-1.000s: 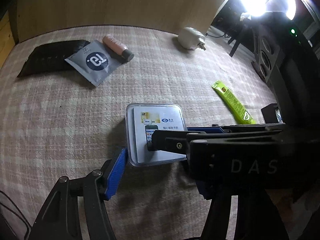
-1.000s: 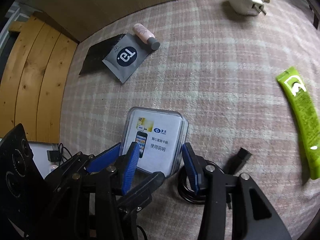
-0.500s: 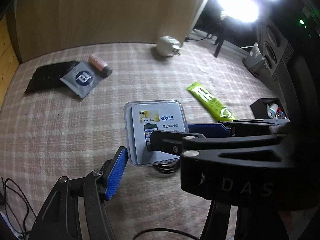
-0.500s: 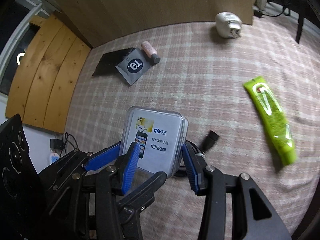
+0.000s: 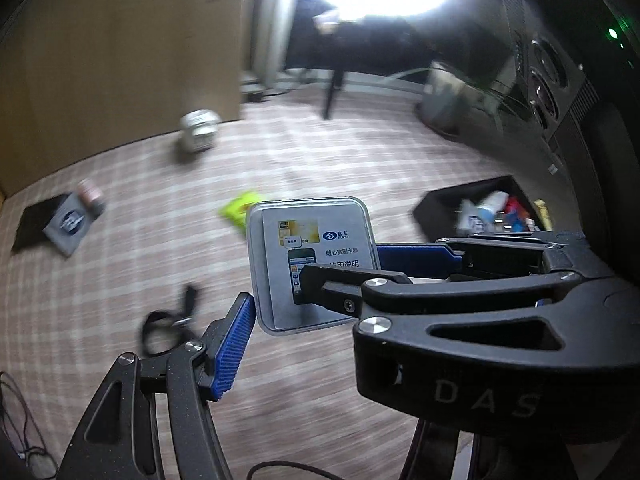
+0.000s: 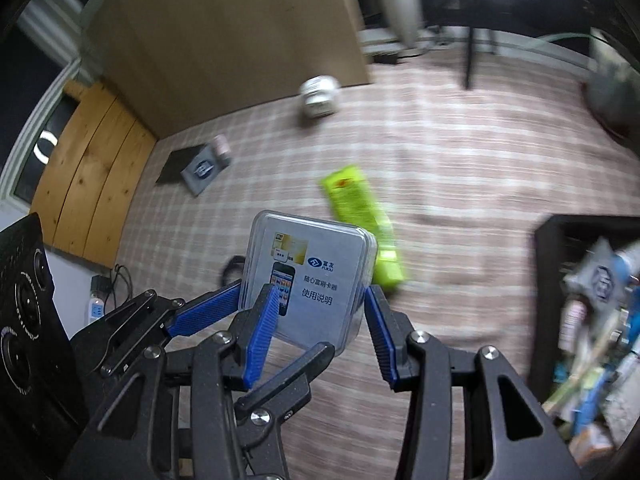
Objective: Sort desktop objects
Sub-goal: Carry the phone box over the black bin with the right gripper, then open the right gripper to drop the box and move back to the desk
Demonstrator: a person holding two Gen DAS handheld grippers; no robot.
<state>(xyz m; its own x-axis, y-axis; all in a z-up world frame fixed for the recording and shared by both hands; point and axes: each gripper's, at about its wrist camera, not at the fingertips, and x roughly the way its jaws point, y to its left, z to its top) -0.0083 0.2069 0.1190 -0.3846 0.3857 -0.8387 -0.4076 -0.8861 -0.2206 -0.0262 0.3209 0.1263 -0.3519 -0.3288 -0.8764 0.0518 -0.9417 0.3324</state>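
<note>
Both grippers are shut on a clear plastic card-reader box (image 5: 308,256) with a printed phone leaflet, held above the checked cloth; it also shows in the right wrist view (image 6: 308,276). My left gripper (image 5: 316,280) clamps its left and right edges with blue pads. My right gripper (image 6: 320,320) clamps its near edge from both sides. A black storage box (image 5: 480,208) full of small items sits to the right, also in the right wrist view (image 6: 580,280).
On the cloth lie a green sachet (image 6: 360,216), a grey packet on a black pouch (image 6: 200,170), a small pink tube (image 6: 221,146), a white plug adapter (image 6: 320,96) and a coiled black cable (image 5: 164,324). Black speakers (image 5: 552,64) stand at the right.
Both grippers have lifted the box off the cloth and carried it rightwards. The coiled cable beneath it is uncovered. The black storage box has come into view.
</note>
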